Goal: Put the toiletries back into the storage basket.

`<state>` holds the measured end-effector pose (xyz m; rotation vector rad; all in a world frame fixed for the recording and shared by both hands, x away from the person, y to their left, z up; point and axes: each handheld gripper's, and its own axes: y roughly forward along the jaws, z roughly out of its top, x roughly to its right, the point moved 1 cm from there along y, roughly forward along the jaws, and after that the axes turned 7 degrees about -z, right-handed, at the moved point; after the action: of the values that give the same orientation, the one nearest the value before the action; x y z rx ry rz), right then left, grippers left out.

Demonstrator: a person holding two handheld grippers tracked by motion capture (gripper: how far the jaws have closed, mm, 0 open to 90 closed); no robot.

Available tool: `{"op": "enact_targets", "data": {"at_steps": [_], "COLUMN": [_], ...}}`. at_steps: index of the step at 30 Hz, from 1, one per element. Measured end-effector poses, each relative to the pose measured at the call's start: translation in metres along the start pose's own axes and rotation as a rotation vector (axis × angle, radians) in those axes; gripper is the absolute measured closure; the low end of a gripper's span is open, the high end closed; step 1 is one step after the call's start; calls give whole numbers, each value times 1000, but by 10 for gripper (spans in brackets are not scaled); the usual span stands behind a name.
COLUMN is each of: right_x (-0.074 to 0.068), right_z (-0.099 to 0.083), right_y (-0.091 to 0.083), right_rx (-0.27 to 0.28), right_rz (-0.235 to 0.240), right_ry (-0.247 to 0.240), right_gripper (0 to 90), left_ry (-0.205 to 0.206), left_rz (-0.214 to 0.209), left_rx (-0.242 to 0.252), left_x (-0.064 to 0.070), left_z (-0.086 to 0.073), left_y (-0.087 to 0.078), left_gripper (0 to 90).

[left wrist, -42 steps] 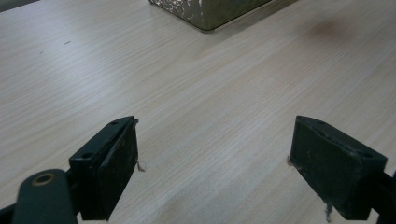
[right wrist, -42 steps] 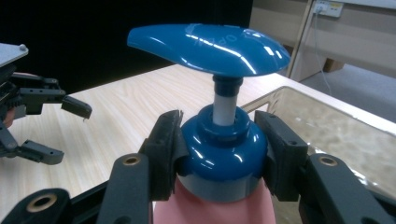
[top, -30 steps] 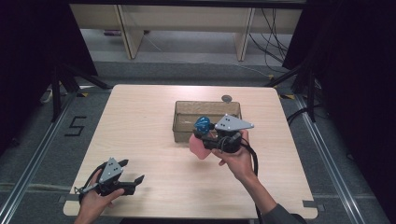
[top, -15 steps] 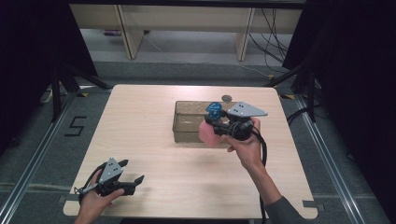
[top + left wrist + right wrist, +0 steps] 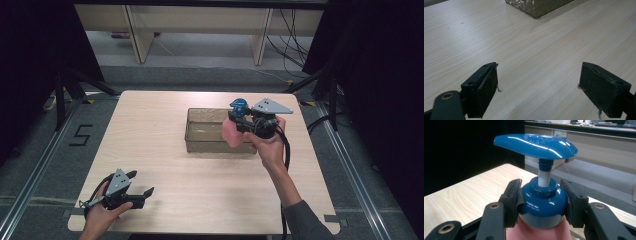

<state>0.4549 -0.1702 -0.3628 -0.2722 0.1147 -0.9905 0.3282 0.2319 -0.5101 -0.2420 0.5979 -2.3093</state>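
Observation:
A pink pump bottle (image 5: pixel 232 132) with a blue pump head (image 5: pixel 239 106) hangs in the air over the right end of a clear rectangular bin (image 5: pixel 202 145). My right gripper (image 5: pixel 245 123) is shut on the bottle's blue collar (image 5: pixel 543 202), with one pad on each side of it. The bottle stands upright in that grip, its pump head (image 5: pixel 535 145) above the jaws. My left gripper (image 5: pixel 142 196) rests low at the table's near left corner, open, and nothing lies between its fingers (image 5: pixel 482 90).
The light wooden table (image 5: pixel 150 125) spreads out around the bin. A corner of the bin (image 5: pixel 536 6) shows far ahead of the left gripper. Shelving legs and cables stand on the floor beyond the table's far edge.
My right gripper has carried the pump bottle up and to the right, from the bin's near side to above its right end. The left gripper has stayed in place.

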Motion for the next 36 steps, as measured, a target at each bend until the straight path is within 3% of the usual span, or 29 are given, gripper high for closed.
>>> {"op": "enact_targets", "data": {"at_steps": [9, 16, 19, 20, 24, 25, 28, 30, 36], "right_x": [20, 32, 39, 41, 46, 48, 51, 51, 54], "right_z": [-3, -7, -9, -11, -14, -15, -18, -20, -27], "right_y": [11, 14, 17, 18, 22, 23, 27, 28, 31], "right_rx": [2, -16, -8, -28, -19, -21, -30, -38, -52], "right_rz": [-50, -87, -106, -105, -109, -125, -131, -132, -140], "right_ry": [15, 60, 34, 53, 62, 61, 72, 93, 80], "right_gripper": [534, 534, 534, 534, 534, 534, 534, 534, 534], "left_ry": [5, 11, 3, 8, -3, 17, 18, 4, 6], "left_rz": [3, 4, 2, 2, -4, -5, -2, -6, -5], "left_rx": [-3, -2, -4, -1, -3, -8, -12, -9, -6], "left_x": [0, -1, 0, -1, 0, -1, 0, 0, 0], "left_z": [0, 1, 0, 1, 0, 0, 0, 0, 0], "left_y": [-1, 0, -1, 0, 0, 0, -1, 0, 0], "left_gripper": [149, 149, 149, 149, 149, 149, 149, 149, 149]}}
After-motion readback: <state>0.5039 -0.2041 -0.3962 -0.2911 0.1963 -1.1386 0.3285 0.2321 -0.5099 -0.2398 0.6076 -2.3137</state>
